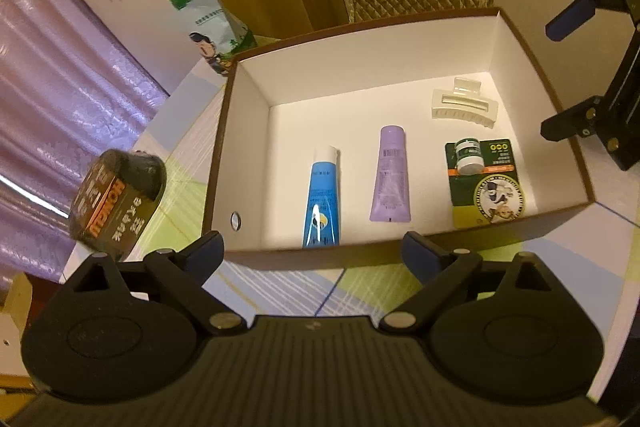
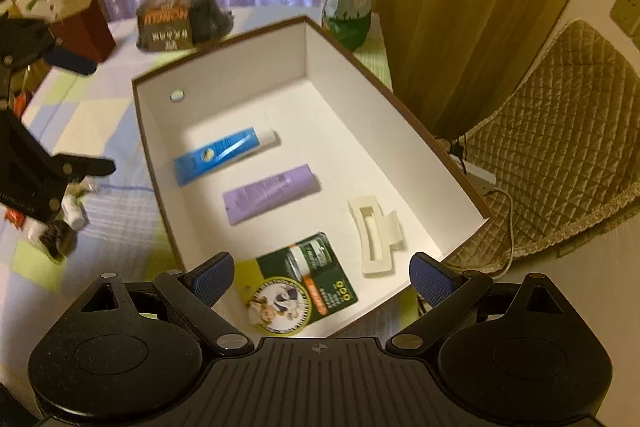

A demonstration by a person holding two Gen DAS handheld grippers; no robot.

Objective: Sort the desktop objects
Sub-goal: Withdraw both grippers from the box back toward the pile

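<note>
Tubes, blue (image 1: 322, 195) and purple (image 1: 390, 174), lie roughly parallel, caps toward box's (image 1: 360, 39) far wall.

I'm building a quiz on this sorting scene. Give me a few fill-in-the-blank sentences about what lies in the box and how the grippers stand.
1. The box holds ____ items in all.
2. Between the blue tube and the green card pack lies a tube coloured ____.
3. The white hair claw lies ____ the box.
4. The left gripper and right gripper both stand ____ and hold nothing.

Missing words: four; purple; inside; open
</note>
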